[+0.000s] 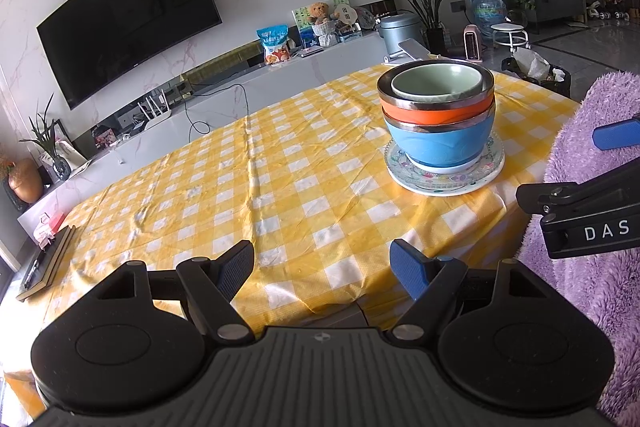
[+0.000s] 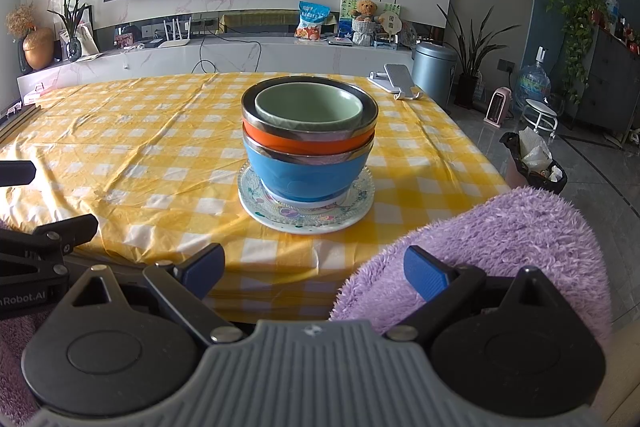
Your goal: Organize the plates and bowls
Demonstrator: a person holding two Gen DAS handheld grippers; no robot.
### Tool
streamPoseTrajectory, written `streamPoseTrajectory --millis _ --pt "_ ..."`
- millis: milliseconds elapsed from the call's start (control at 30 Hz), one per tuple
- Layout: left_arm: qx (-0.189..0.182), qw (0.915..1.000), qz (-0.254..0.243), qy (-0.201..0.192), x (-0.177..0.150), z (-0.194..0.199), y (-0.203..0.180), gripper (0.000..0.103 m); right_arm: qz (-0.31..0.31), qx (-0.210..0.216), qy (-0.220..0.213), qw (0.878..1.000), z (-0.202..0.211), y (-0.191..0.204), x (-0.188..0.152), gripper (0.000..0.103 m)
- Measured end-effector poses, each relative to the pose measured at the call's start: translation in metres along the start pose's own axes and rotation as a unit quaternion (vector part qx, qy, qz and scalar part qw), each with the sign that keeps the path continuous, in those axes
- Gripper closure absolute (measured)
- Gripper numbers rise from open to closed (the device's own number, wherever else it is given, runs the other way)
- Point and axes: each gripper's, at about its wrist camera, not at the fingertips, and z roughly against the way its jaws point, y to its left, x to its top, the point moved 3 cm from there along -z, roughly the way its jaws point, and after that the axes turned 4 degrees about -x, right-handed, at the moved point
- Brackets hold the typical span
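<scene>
Resting on a patterned plate at the bench are three nested bowls: blue bowl, orange bowl, green bowl. Left claw and right claw both stand wide, empty, near the bench edge.

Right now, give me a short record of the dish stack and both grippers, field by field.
stack base: patterned plate on the yellow checked tablecloth
stack order, bottom up: blue bowl, orange bowl, green bowl
nesting: each bowl sits inside the one below
left gripper: open, empty, short of the stack
right gripper: open, empty, short of the stack
near edge: purple fluffy cover beside the right gripper
far edge: phone on a stand
</scene>
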Motion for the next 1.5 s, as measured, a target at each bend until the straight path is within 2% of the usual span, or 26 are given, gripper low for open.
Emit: streamPoseTrajectory --millis 1500 --pt "-0.002 0.9999 0.001 -0.011 0.0028 0.0065 0.003 0.012 -0.002 0.001 0.001 1.0 0.0007 0.0005 -0.0009 0.008"
